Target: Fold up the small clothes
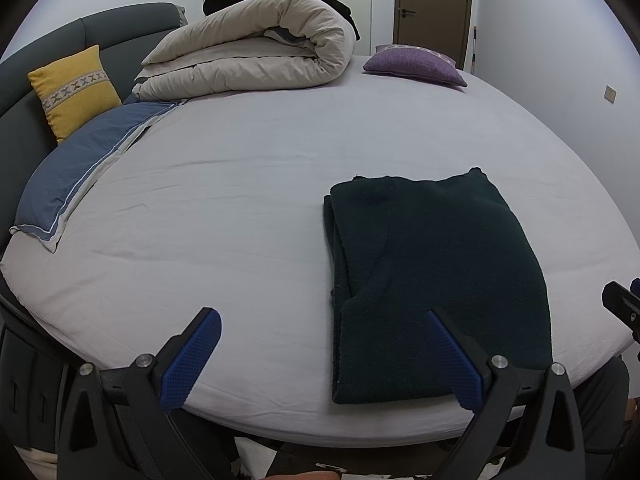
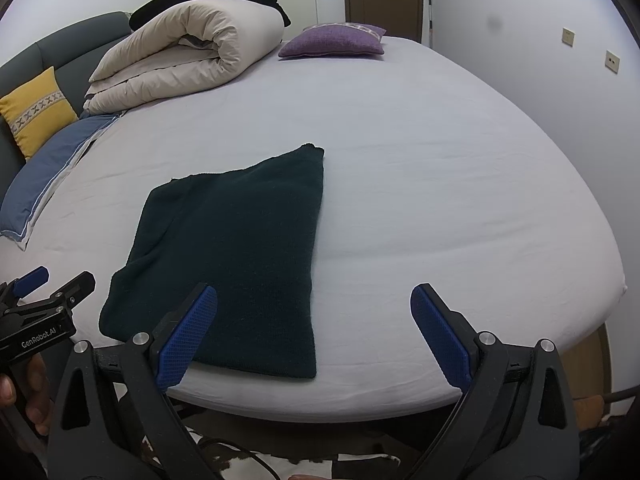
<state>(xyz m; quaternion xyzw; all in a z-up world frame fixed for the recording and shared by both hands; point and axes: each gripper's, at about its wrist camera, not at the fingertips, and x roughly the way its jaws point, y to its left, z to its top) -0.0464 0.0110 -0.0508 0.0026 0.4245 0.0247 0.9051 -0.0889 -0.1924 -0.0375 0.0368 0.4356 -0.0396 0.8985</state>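
A dark green knitted garment (image 1: 436,276) lies folded lengthwise on the pale bed sheet (image 1: 248,184), near the front edge; it also shows in the right wrist view (image 2: 236,256). My left gripper (image 1: 324,356) is open and empty, hovering at the bed's front edge, its right fingertip over the garment's near left corner. My right gripper (image 2: 314,330) is open and empty, its left fingertip over the garment's near edge. The left gripper also appears at the left of the right wrist view (image 2: 52,280).
A rolled beige duvet (image 1: 256,52) with black cloth on top lies at the back. A purple cushion (image 1: 416,64), a yellow cushion (image 1: 74,88) and a blue pillow (image 1: 84,164) sit around it. A grey headboard (image 1: 120,28) and a door (image 1: 432,8) stand behind.
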